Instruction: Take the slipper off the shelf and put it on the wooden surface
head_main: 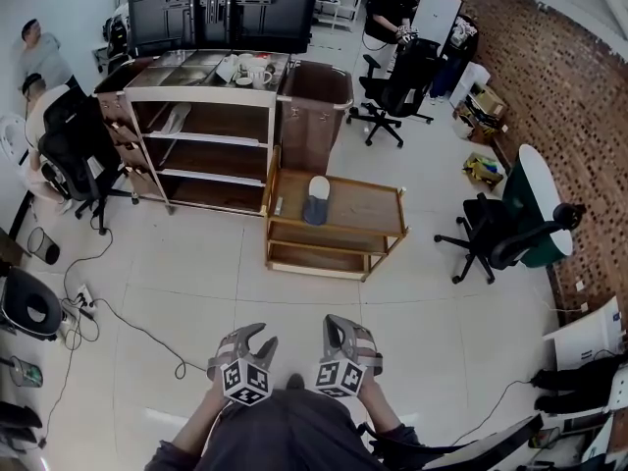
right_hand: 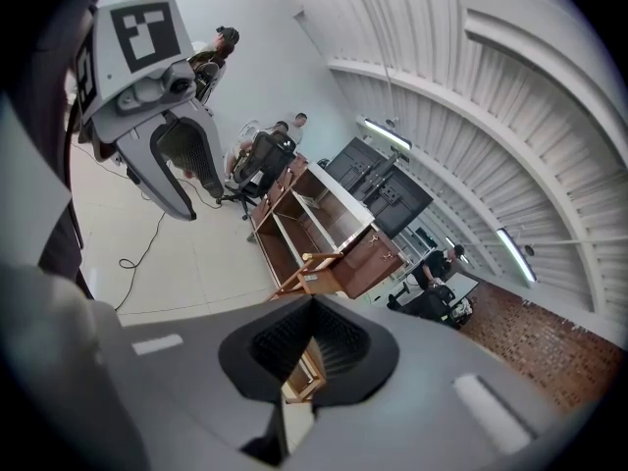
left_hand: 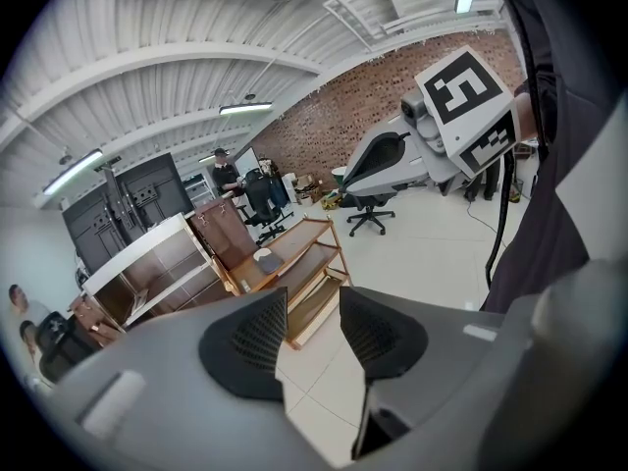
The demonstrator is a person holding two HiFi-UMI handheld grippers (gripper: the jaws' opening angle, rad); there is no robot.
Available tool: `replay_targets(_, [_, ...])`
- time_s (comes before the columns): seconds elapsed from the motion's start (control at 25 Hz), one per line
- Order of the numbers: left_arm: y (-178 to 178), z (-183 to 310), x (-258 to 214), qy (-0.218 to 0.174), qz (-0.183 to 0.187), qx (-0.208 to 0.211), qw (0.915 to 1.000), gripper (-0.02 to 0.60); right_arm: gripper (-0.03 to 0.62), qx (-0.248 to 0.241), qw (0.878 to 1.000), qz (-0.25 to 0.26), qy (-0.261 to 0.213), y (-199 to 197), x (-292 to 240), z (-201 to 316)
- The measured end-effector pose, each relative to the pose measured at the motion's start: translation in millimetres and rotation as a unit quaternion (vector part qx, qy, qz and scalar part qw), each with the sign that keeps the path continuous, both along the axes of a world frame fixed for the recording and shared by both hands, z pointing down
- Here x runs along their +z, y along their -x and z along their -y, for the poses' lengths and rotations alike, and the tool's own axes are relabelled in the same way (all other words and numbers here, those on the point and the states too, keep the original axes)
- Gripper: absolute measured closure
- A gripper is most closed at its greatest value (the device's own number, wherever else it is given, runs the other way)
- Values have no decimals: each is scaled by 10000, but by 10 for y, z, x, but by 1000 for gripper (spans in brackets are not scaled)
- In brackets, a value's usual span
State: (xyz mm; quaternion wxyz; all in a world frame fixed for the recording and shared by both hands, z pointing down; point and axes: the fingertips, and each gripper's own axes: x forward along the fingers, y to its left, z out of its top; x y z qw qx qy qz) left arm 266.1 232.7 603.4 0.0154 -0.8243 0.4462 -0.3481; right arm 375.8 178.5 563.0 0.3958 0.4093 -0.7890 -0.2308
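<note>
Grey slipper [head_main: 316,200] lies on far wooden cart [head_main: 368,209]. Likely light, soft, floppy; pinch sole edge at heel. Left claw [left_hand: 314,312] open, empty; right claw [right_hand: 314,307] closed, empty.

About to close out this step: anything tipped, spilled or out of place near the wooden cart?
Nothing stands out. The slipper lies on top of the wooden cart, inside its edges, and the cart stands level.
</note>
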Motion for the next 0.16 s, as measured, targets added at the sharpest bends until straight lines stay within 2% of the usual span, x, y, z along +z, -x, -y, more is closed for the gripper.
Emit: replay_targets(0.16, [1,21,-11,-1,7,-3,10000,394,592,-52,10000,-35,-32,-9,29,32])
